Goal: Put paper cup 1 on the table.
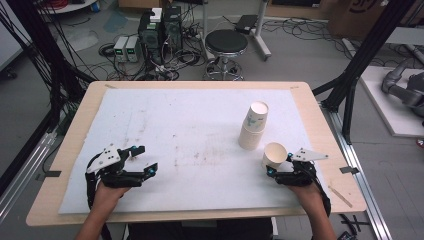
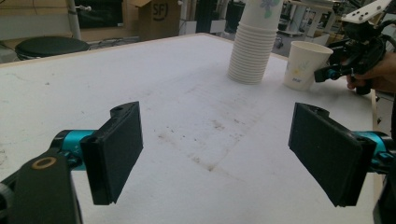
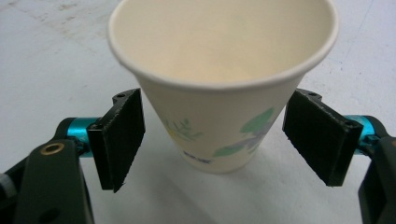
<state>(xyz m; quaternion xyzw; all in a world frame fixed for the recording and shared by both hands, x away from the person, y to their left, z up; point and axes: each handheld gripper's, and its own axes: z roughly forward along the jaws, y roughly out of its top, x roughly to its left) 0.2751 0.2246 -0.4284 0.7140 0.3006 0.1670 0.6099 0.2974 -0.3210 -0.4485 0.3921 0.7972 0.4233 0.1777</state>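
where the high view looks down on the worktop [image 1: 150, 115], a stack of paper cups [image 1: 253, 126] stands upright, and a single paper cup [image 1: 274, 155] sits just beside it, nearer the person. the right hand-held gripper [image 1: 280, 166] brackets that cup; the left hand-held gripper [image 1: 146, 159] rests well apart from the stack.

in the left gripper view, its jaws gape wide over bare worktop.

in the right gripper view, the jaws flank the cup [image 3: 224, 84], spread wide, gaps visible either side.
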